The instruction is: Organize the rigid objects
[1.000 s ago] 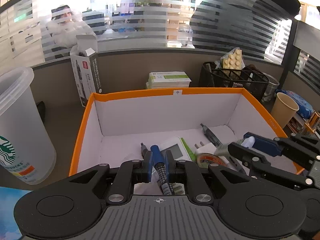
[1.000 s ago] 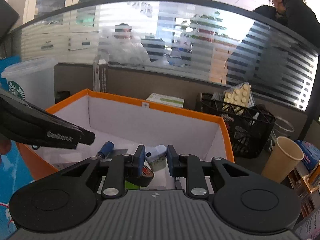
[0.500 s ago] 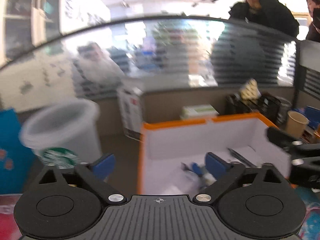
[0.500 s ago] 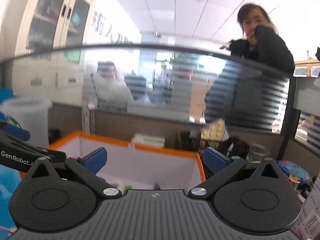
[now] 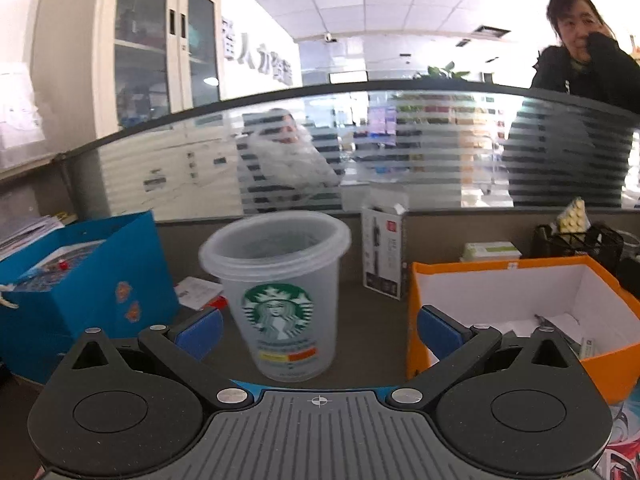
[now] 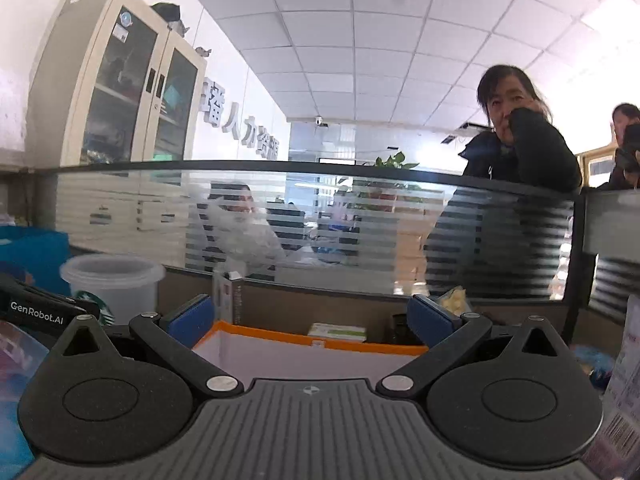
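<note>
The orange box (image 5: 520, 268) sits on the desk (image 5: 360, 320) to the right of the Starbucks cup (image 5: 280, 292), with a few small items lying on its white floor, too small to identify. The left hand-held gripper (image 5: 318, 330) is spread wide and holds nothing, with the cup standing beyond its gap; the right hand-held gripper (image 6: 308, 320) is likewise spread and empty, raised behind the box's near rim. The next pick probably calls for choosing one loose rigid item, lowering squarely over it, and closing only once both fingers flank it, clear of the cup, which looks light enough to tip.
</note>
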Motion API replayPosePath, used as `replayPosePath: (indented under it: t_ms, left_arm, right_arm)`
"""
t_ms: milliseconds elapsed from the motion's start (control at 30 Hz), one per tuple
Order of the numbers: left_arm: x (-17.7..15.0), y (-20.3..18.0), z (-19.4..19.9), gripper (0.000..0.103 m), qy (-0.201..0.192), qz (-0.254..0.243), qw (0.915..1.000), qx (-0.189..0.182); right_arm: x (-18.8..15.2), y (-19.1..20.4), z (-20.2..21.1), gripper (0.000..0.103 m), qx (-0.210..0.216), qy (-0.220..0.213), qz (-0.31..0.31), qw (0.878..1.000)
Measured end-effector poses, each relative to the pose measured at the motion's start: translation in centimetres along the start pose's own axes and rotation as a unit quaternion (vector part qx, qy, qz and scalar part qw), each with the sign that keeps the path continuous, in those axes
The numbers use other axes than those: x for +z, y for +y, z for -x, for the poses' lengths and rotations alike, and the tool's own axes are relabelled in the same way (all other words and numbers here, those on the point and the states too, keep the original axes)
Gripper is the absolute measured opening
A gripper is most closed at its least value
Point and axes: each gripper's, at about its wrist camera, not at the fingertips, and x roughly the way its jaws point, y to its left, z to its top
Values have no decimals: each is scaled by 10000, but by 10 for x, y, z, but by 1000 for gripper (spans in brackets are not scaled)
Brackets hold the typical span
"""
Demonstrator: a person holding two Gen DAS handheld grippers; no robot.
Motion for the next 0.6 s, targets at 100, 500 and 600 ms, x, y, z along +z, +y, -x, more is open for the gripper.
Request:
replayPosePath:
  t_ms: [100,500,600]
  left_arm:
    - [1,11,5,103,-100,81,9998,123]
    - [-4,33,12,103,-288,324,9989,196]
    - [-4,35,6,103,-231,379,9987,242]
  right_arm:
    - [2,5,5,103,18,65,-179,9998]
    - [-2,8,17,103,-186,115,-373,9991]
    - [-5,7,16,103,-229,102,-368,9990]
